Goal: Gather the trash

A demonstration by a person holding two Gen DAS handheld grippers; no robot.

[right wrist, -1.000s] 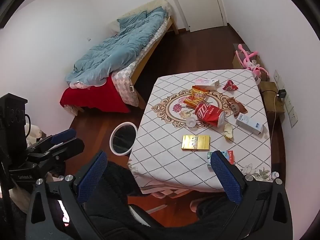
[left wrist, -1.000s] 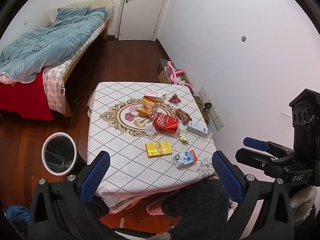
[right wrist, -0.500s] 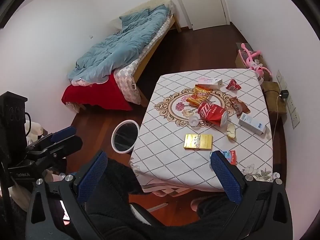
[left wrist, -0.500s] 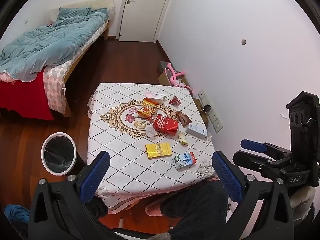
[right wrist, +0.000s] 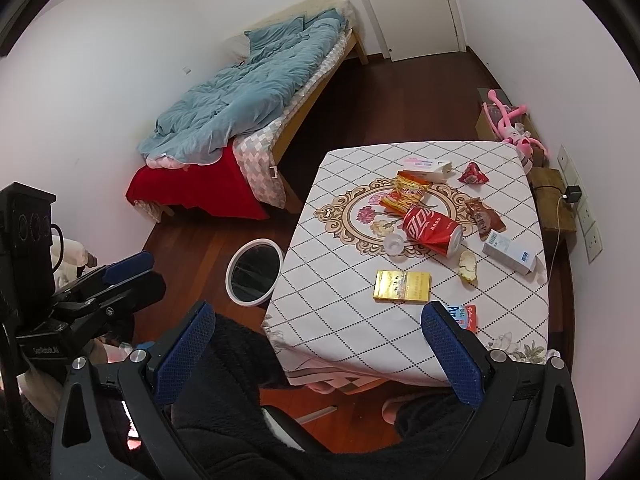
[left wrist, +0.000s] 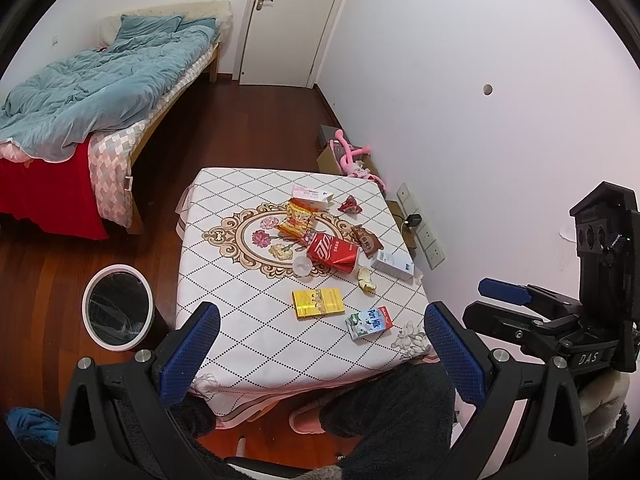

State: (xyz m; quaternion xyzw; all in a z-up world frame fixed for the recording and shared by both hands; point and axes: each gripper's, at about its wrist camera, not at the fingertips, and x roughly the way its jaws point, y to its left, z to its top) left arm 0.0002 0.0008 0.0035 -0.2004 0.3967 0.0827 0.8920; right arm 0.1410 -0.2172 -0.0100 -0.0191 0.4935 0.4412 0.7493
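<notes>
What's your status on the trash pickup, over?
Left gripper and right gripper open, empty, above table. Crushed can untouched. Bin beside table. Nothing blocking.

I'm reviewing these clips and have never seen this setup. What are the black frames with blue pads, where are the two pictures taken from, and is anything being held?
There is no robot here: a seated person holds one hand-held gripper in each hand. Each picture comes from a fisheye camera on one gripper, looking along its two blue-padded fingers. The left gripper and the right gripper are both open, up off the table and holding nothing; each also shows at the side of the other's view. On the table lie a crushed red can, a yellow box, a small milk carton, snack wrappers and a white box. A white-rimmed bin stands on the floor beside the table.
</notes>
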